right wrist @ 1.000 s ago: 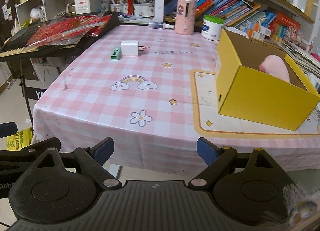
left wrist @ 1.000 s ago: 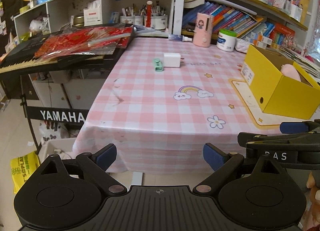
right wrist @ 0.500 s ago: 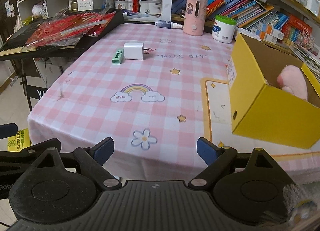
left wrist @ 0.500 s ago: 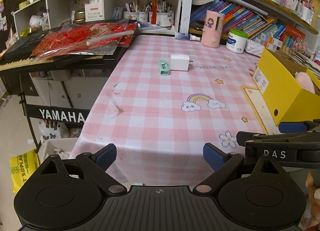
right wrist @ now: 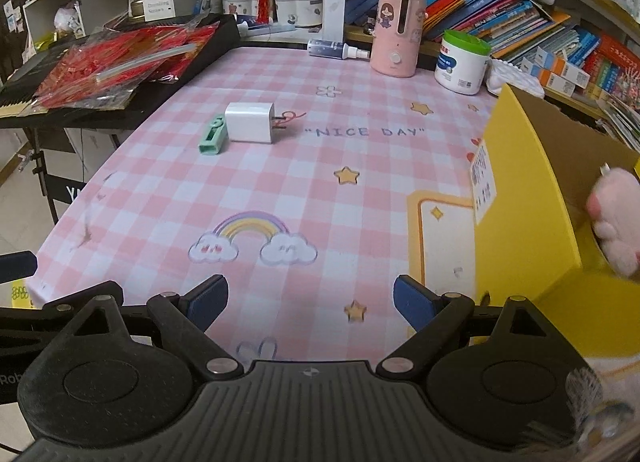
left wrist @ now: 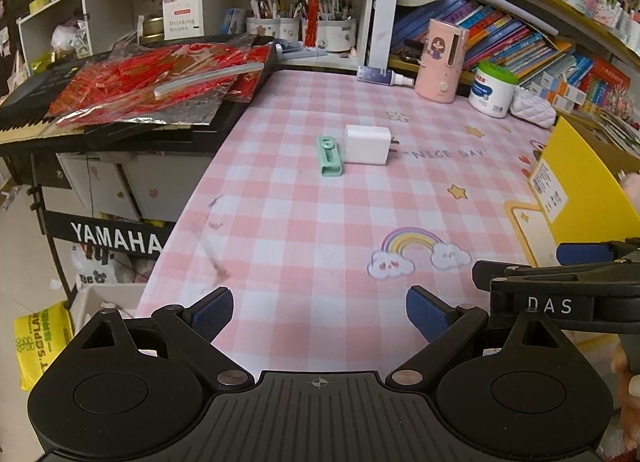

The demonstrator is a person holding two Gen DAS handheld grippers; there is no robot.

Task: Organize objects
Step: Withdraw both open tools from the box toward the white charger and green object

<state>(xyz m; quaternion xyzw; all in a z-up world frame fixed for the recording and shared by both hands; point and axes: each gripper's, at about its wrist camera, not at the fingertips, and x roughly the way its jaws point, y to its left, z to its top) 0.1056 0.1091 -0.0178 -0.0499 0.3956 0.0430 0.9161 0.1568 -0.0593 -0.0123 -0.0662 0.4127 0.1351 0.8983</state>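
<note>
Both claws spread wide, nothing btwn the pads. Left gripper (left wrist: pixel 319 312) hangs over the near edge of the pink checked tablecloth (left wrist: pixel 304 222); right gripper (right wrist: pixel 310 304) over the same cloth, further in.

Targets: white charger (left wrist: pixel 367 144) and mint green clip (left wrist: pixel 330 155) lie side by side, touching or nearly so (can't tell which), well ahead of both claws. From left claw they're straight ahead, from right claw ahead and to its left. Charger prongs point away from the clip.

Yellow box (right wrist: pixel 532 198) sits just right of the right claw, open top, pink plush (right wrist: pixel 616 222) inside. In the left view the box (left wrist: pixel 580 182) is ahead-right, past the right claw's arm.

Far ahead at the table's back edge: pink dispenser (right wrist: pixel 394 30), white jar w/ green lid (right wrist: pixel 463 62). Ahead-left of both claws: keyboard (left wrist: pixel 36 118) under red foil packets (left wrist: pixel 152 82).
</note>
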